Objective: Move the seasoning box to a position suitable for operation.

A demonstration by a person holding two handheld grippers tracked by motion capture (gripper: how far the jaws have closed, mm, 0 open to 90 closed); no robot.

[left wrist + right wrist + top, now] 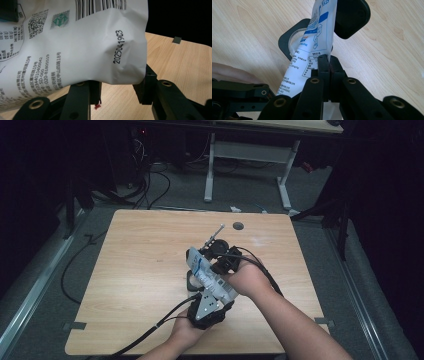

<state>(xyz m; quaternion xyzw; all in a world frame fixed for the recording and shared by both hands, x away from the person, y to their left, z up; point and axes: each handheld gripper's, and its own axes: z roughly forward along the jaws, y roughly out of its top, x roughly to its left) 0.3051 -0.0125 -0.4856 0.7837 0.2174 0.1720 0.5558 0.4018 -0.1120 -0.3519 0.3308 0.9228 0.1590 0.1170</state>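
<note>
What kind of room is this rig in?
Probably a lab or workshop data-collection bay: a bare wooden table, loose cables on the grey floor, a metal-framed bench behind, and dark surroundings.

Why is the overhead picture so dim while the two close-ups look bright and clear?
High view: dark room, only the table is lit, and the bag looks small and soft. Left gripper view: the bag's print is sharp. Right gripper view: bright wood, near fingers slightly blurred.
</note>
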